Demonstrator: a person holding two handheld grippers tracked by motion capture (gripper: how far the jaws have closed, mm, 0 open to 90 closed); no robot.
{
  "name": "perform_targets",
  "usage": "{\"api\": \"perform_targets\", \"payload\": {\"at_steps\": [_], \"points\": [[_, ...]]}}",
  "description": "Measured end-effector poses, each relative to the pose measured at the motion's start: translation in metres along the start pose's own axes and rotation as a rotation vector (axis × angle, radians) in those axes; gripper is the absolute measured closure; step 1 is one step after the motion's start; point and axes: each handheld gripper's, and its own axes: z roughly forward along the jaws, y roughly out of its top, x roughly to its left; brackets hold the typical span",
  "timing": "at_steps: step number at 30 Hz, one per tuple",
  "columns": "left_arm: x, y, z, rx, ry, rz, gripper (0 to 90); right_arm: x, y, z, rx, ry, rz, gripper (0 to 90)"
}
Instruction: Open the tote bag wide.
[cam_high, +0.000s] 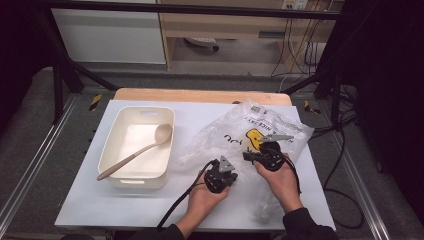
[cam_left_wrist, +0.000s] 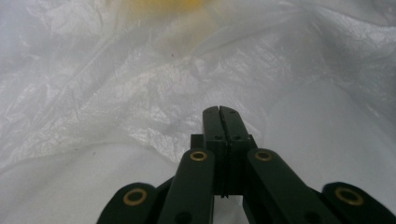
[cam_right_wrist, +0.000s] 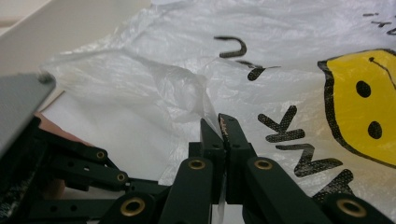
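Bags: we count one crinkled clear plastic bag with a yellow face print (cam_high: 250, 132), on the white table (cam_high: 90, 200).
Tools: two; left tool (cam_left_wrist: 219, 112) clenched empty, right tool (cam_right_wrist: 219, 122) pinching bag's edge.
Others: one cream plastic tub (cam_high: 112, 150), one beige spoon (cam_high: 136, 151).

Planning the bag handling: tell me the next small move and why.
Probably draw the two claws apart to open the plastic bag. The left claw and right claw both look shut on its film, close together, while the spoon lies in the white bin.
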Motion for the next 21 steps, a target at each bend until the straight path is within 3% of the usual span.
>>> {"api": "perform_targets", "payload": {"at_steps": [11,21], "points": [[0.0,0.0,-0.001,0.01,-0.005,0.011,90.0,-0.011,0.02,-0.011,-0.023,-0.026,-0.004,90.0],[0.004,-0.003,-0.005,0.02,-0.036,0.021,90.0,-0.03,0.037,-0.007,-0.039,-0.038,0.024,90.0]]}}
